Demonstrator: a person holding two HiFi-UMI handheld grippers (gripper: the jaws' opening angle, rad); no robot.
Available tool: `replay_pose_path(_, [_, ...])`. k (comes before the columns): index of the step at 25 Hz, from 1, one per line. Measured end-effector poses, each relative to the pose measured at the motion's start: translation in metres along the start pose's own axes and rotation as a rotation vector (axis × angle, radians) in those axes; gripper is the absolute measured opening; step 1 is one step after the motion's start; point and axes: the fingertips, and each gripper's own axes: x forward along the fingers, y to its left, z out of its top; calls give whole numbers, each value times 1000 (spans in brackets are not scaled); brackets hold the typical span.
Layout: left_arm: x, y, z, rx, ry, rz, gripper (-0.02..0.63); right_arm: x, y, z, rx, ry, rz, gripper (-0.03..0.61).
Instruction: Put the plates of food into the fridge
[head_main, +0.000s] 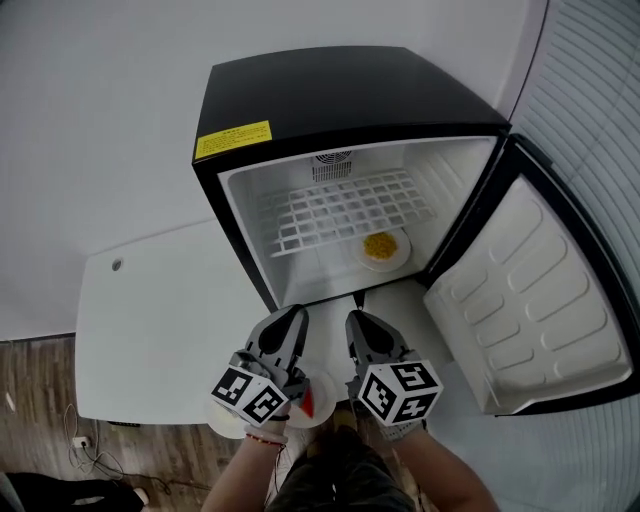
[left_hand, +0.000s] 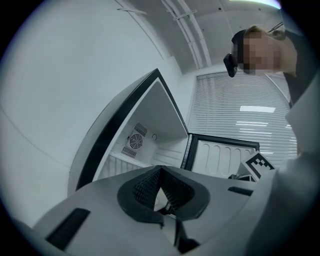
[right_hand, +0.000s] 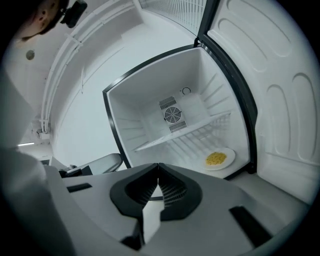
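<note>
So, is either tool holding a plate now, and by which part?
No. Both the left tool and the right tool are shut with nothing between them. The plate with yellow food lies inside the fridge.

- The left gripper (head_main: 297, 314) is held out in front of the body, about level, pointing away from the person.
- Its jaws stand closed with the tips together, and its own view shows nothing clamped between the pads.
- The right gripper (head_main: 356, 320) lies just beside it, apart from it and pointing the same way.
- Its jaws are closed too, tip on tip, and empty.
- The two grippers lean slightly toward each other, so the tips are nearer together than the rear ends.
- The left cube (head_main: 249, 393) and right cube (head_main: 400, 391) sit at the rear ends, nearest the person.
- The left hand (head_main: 263, 433) and right hand (head_main: 403, 432) hold the grippers from behind the cubes.
- Both forearms run down to the lower edge of the head view.
</note>
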Motion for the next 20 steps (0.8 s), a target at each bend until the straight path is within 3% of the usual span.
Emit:
replay_pose_path(8, [-44,-13,9,85,11,-6,6,-33,39,-16,-52,19,59,8])
replay_pose_path(20, [-126,-14,7,130,15,56,6,-80,67,-70,-82,72,99,8])
